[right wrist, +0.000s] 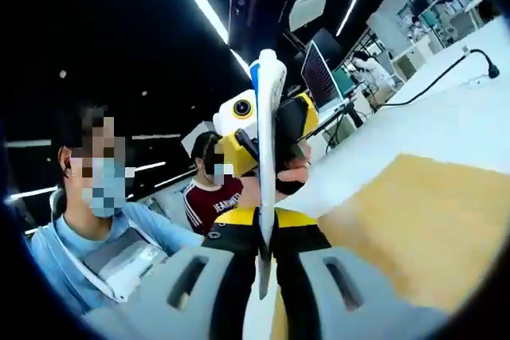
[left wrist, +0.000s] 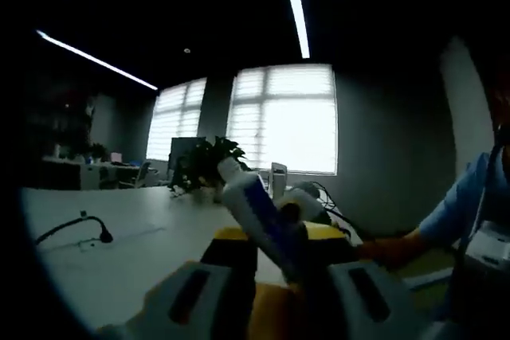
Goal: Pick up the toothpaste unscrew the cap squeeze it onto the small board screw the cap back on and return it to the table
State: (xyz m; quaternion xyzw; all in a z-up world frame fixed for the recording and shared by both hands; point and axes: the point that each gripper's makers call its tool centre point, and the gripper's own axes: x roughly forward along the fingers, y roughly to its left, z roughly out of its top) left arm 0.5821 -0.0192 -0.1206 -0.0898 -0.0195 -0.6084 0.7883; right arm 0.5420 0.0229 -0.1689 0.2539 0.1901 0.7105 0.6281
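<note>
1. office interior: dim, with lit blinds at the windows and ceiling light strips; a white table is seen below.
2. person in a blue top, seated behind the grippers.
3. wooden board, laid flat on the table.
4. right gripper: jaws closed on the flat end of the toothpaste tube, held upright.
5. left gripper: jaws clamped around the tube's cap end, the tube leaning up-left above the table.
6. potted plant, at the table's far edge.
</note>
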